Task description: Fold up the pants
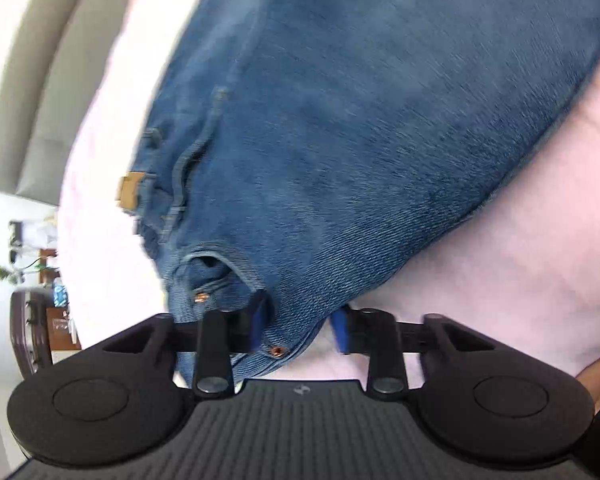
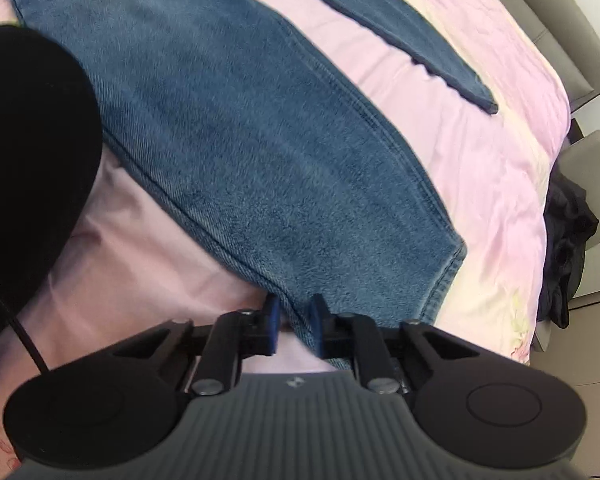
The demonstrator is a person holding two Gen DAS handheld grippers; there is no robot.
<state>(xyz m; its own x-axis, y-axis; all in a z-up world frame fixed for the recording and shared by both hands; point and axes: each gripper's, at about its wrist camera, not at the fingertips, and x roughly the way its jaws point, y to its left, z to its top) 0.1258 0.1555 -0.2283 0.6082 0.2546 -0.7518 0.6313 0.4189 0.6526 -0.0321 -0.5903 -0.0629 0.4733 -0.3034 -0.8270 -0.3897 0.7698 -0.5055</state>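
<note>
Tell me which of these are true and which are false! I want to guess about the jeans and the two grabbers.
1. The jeans are blue. True.
2. They lie on a green sheet. False: the sheet is pink.
3. The left gripper grips the waist end, beside a copper rivet. True.
4. The right gripper hangs in the air, far from the jeans. False: it pinches the edge of one leg near its hem.
5. The two legs are stacked on each other. False: the other leg lies apart, with pink sheet between them.
</note>
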